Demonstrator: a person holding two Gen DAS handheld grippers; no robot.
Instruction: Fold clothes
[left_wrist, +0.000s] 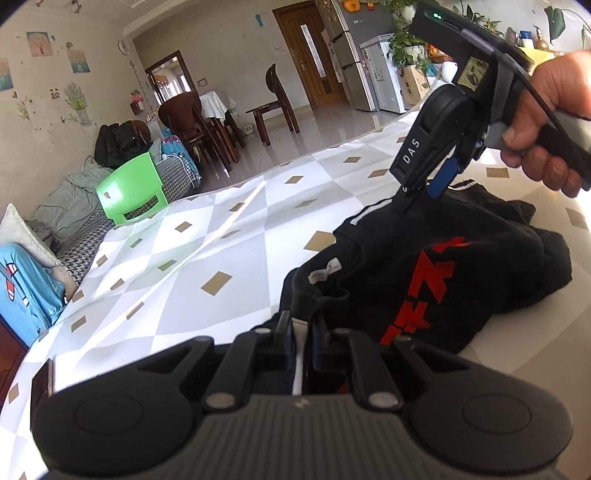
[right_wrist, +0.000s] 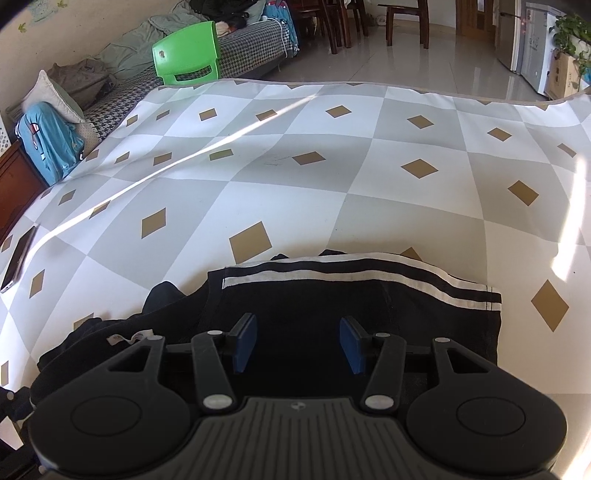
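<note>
Down low, the left claw (left_wrist: 301, 347) sits with its fingers drawn together, clamped on a fold of the black garment (left_wrist: 443, 266) where a white strip of cloth shows between them; the right claw (right_wrist: 297, 343) has its blue pads (right_wrist: 243, 343) wide apart, gripping nothing, poised just above the dark cloth near the hem with two white stripes (right_wrist: 351, 275); in the left wrist view this same right claw (left_wrist: 421, 190) points down at the far part of the garment, held by a person's hand (left_wrist: 550, 122); the garment lies bunched on the desk (right_wrist: 295, 177), red lettering (left_wrist: 428, 280) on its front and a small white label (left_wrist: 325, 273) at the neck; the desk wears a grey and white checked cover with tan diamonds; a phone (right_wrist: 18, 258) lies near its left edge; beyond it stands a green chair (right_wrist: 188, 51) beside a sofa (right_wrist: 236, 48) heaped with cloth
</note>
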